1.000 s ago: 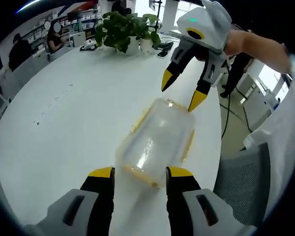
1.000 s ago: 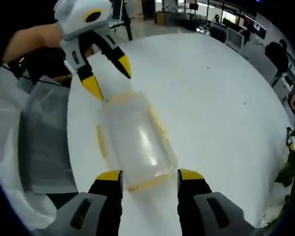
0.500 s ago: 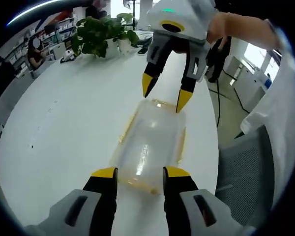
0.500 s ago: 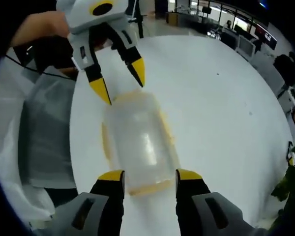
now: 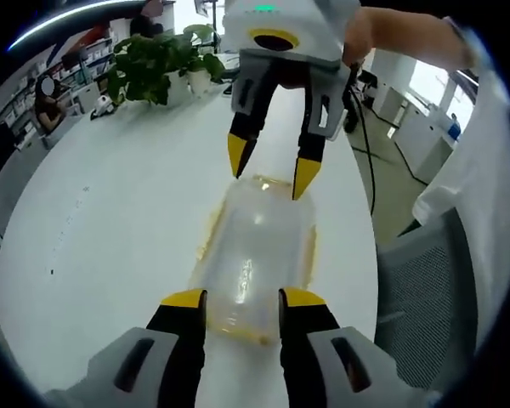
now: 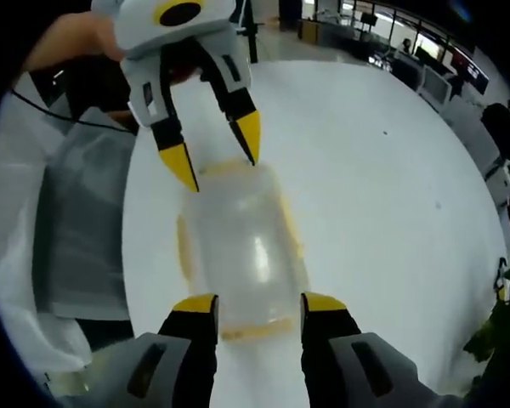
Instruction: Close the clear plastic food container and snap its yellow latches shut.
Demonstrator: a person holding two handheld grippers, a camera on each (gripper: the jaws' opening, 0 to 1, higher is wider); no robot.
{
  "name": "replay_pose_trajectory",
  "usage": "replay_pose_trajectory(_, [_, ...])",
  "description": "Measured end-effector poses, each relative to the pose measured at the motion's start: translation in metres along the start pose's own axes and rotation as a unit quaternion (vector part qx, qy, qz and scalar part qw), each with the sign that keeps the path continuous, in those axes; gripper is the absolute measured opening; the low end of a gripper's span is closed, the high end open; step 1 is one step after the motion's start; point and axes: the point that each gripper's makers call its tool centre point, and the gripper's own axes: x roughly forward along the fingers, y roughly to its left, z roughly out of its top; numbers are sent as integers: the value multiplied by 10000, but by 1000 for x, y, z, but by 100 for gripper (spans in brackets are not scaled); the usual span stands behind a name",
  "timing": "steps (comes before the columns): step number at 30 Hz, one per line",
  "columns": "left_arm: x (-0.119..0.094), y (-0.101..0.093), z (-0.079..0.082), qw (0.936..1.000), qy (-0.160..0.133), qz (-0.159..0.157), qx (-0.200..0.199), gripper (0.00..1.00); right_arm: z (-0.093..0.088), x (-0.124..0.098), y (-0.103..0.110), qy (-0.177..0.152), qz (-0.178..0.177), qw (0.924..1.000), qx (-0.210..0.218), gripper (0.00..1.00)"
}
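Our left tool sits with its jaws apart, gripping nothing, their yellow tips straddling the near short end of the clear container. Our right tool is likewise spread and empty at the opposite short end; in the left gripper view it reaches in from above with its tips at the far edge. The container lies lengthwise between the two tools on the white worktop, lid seated on top, near the worktop's edge beside a grey chair. Yellow latches run along its rim; we cannot tell whether any are snapped. We judge the box light, thin-walled, slippery and apt to skate, so we should brace one end and press at the latch flaps, not the flexing lid centre. A potted plant stands well apart.
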Motion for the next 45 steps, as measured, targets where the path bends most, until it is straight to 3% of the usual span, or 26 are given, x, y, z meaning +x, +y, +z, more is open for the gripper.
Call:
replay_pose_trajectory(20, [13, -10, 12, 9994, 50, -138, 319, 31, 18, 10, 11, -74, 97, 9996, -249, 32])
replay_pose_trajectory(45, [26, -23, 14, 9999, -57, -58, 114, 32, 28, 20, 8, -205, 149, 9994, -218, 33])
